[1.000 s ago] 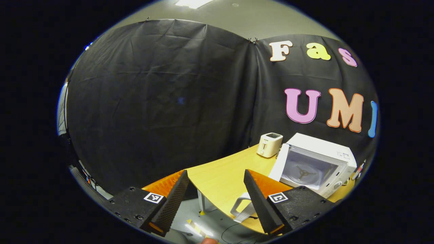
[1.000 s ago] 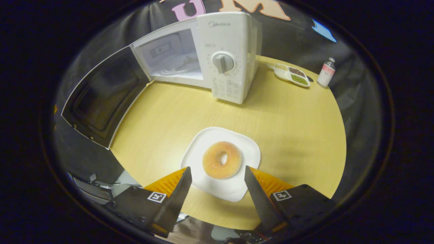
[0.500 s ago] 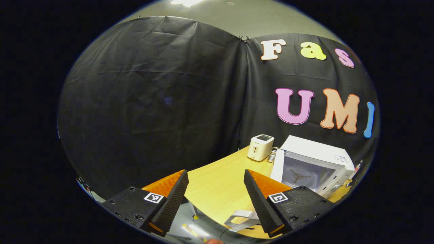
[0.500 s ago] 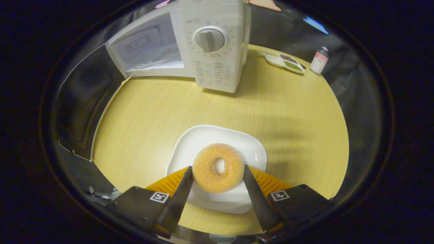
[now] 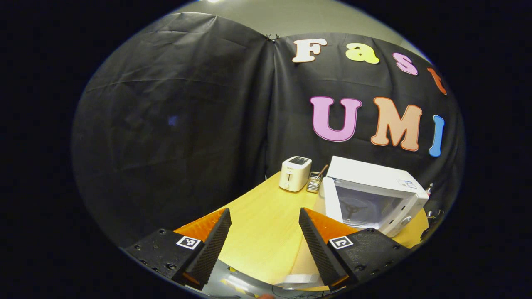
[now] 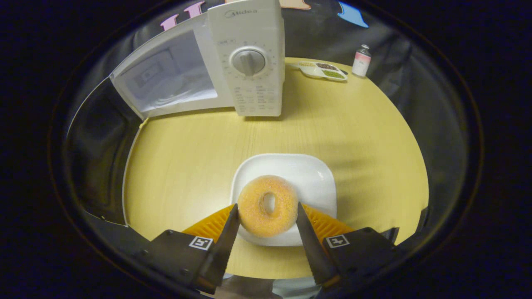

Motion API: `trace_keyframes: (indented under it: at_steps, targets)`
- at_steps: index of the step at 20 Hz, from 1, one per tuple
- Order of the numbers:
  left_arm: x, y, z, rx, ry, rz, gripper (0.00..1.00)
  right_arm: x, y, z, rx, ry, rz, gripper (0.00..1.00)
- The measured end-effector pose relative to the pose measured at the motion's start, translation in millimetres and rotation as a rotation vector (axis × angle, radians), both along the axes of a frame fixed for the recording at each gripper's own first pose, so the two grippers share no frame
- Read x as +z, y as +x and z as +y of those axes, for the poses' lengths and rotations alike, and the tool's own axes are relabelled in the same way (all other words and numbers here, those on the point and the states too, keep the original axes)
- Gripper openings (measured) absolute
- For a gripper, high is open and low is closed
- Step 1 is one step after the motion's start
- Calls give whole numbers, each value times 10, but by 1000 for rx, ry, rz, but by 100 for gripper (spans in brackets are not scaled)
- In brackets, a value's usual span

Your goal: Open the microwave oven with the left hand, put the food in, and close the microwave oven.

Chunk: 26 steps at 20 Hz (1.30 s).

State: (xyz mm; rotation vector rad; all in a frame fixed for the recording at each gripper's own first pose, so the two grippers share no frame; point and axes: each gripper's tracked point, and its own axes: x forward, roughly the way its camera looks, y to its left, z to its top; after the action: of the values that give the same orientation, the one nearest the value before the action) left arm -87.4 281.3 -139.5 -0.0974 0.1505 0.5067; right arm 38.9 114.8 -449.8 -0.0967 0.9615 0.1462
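Sugar-crusted and golden, the doughnut (image 6: 268, 205) lies on a white plate (image 6: 309, 174) at the 6 o'clock side of the round wooden desk (image 6: 199, 145) in the right gripper view. The right claw (image 6: 267, 224) sits around it, one finger at each flank and touching or nearly so; whether they press cannot be told. At 12 o'clock stands the white microwave oven (image 6: 249, 62), its door (image 6: 95, 153) swung wide toward 9 o'clock. Toward 1 o'clock lie a divided dish (image 6: 320, 70) and a small bottle (image 6: 360, 61). In the left gripper view the left claw (image 5: 264, 232) is spread and holds nothing, above the desk edge. A toaster (image 5: 294, 173) stands beside the microwave at 3 o'clock.
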Motion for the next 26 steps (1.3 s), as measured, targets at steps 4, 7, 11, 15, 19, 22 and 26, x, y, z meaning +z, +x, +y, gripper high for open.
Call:
trace_keyframes:
  at_steps: [4, 7, 11, 15, 19, 22, 26]
  targets:
    - [-40, 136, 16, -84, 2, 25, 96, 157, -128, 495, -11, 99, -48, 77]
    - [-107, 198, 53, -131, 10, 52, 94, 236, -168, 896, -5, 162, -77, 77]
    - [-244, 247, 132, -169, -12, 82, 96, 248, -164, 1455, 17, 241, -86, 77]
    - [-354, 217, 232, -172, -36, 108, 96, 295, -8, 1982, -4, 364, -115, 77]
    - [-470, 155, 290, -176, -54, 143, 94, 384, 358, 2291, -83, 430, -186, 82]
    - [-554, 123, 322, -189, -51, 183, 97, 435, 737, 2459, -162, 478, -241, 82]
    - [-585, 151, 326, -212, -62, 192, 96, 535, 1204, 2601, -258, 545, -315, 76]
